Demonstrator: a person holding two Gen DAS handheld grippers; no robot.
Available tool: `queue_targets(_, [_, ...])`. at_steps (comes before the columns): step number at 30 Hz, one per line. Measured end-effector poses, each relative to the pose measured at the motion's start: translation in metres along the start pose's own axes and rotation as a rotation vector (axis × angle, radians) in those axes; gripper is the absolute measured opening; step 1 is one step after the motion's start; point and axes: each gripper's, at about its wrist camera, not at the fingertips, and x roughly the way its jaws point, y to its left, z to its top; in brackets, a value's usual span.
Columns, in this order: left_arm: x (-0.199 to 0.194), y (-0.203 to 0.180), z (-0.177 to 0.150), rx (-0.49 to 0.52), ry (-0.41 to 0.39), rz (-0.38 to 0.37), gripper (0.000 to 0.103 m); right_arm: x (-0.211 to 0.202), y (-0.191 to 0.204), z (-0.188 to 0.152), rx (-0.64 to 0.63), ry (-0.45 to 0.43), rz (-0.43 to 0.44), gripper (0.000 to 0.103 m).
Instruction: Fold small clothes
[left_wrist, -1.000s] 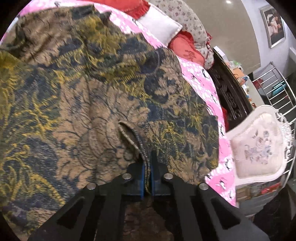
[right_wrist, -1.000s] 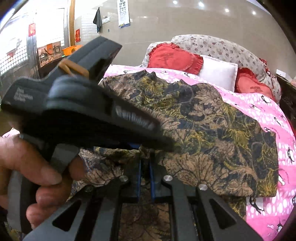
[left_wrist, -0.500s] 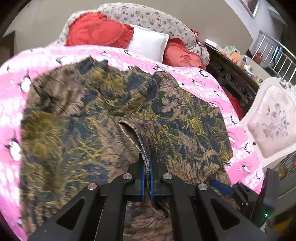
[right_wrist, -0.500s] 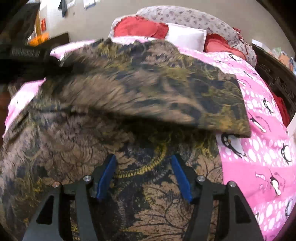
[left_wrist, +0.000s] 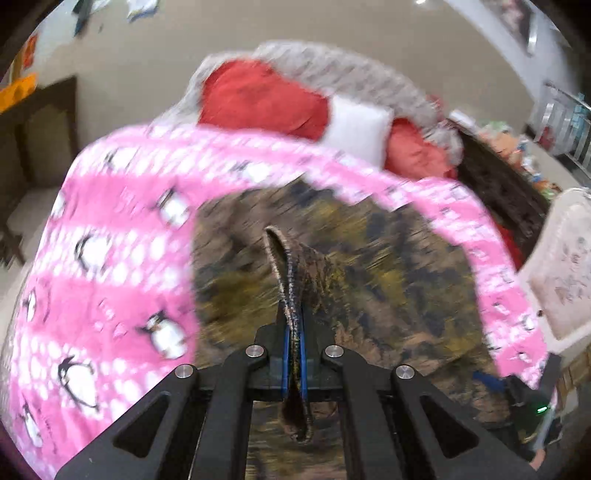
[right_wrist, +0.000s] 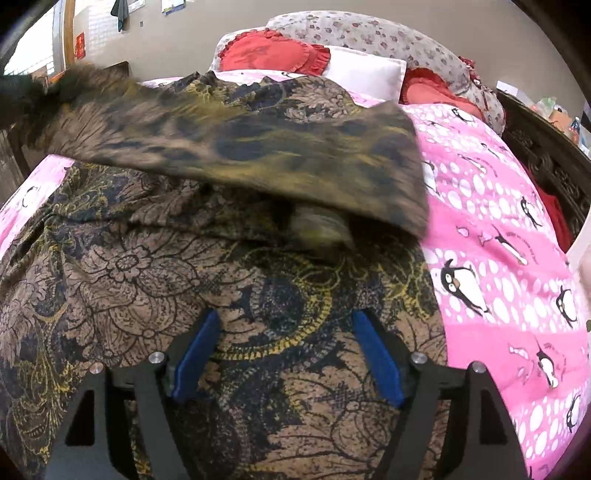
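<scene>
The bed carries everything in view. A pink penguin-print bedspread (right_wrist: 498, 236) covers it. At the head of the bed lie a red ruffled cushion (right_wrist: 273, 51), a white pillow (right_wrist: 365, 75), a second red cushion (right_wrist: 432, 90) and a grey floral pillow (right_wrist: 369, 33) behind them. No box, basket or other container is visible in either view.

The task item is a brown, black and yellow patterned garment (right_wrist: 155, 266). It lies spread on the bedspread, toward the foot of the bed. One portion is raised off the lower layer and hangs over it as a flap (right_wrist: 280, 151); this flap is motion-blurred in the right wrist view. The lower layer lies flat against the bedspread, with pink fabric showing on both sides of it.

Left gripper (left_wrist: 293, 345): the two fingers are pressed together with only a thin strip of cloth between the blue pads. They are clamped on a hemmed edge (left_wrist: 282, 273) of the garment. The hem rises as a narrow loop beyond the fingertips, and a short tail of fabric hangs down behind the pads. The background in this view is heavily blurred.

Right gripper (right_wrist: 286, 354): the fingers stand wide apart, with the blue pads (right_wrist: 194, 356) angled outward. Nothing is held between them. The gripper sits directly over the flat lower layer of the garment; contact with the cloth cannot be determined. A white padded chair (left_wrist: 565, 266) stands beside the bed on the right.
</scene>
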Motion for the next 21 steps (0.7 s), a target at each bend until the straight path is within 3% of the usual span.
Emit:
queue_targets(5, [0.038,0.026,-0.030,-0.028,0.096,0.077,0.000,0.001,-0.003,0.001,0.021,0.003,0.008,0.083])
queue_targets(8, [0.043,0.032,-0.041,-0.050,0.089,0.100,0.000,0.001,-0.003,0.000,0.027,0.004,0.014,0.084])
queue_targets(10, [0.038,0.037,-0.041,-0.073,0.084,0.126,0.007,0.001,-0.005,0.002,0.034,0.007,0.023,0.084])
queue_targets(13, [0.012,0.043,-0.036,-0.100,-0.002,0.190,0.007,-0.006,-0.021,0.004,0.096,0.006,0.129,0.083])
queue_targets(15, [-0.007,0.040,-0.031,-0.098,-0.091,0.224,0.008,-0.018,-0.044,0.006,0.199,-0.019,0.193,0.077])
queue_targets(17, [-0.012,0.032,-0.025,-0.108,-0.119,0.200,0.009,-0.031,-0.067,0.013,0.278,-0.068,0.127,0.054])
queue_targets(20, [0.013,0.016,-0.022,-0.106,-0.059,0.082,0.009,-0.037,-0.063,0.034,0.236,-0.090,0.183,0.049])
queue_targets(21, [0.025,0.010,-0.025,-0.086,-0.026,0.085,0.009,-0.034,-0.055,0.039,0.190,-0.072,0.178,0.049])
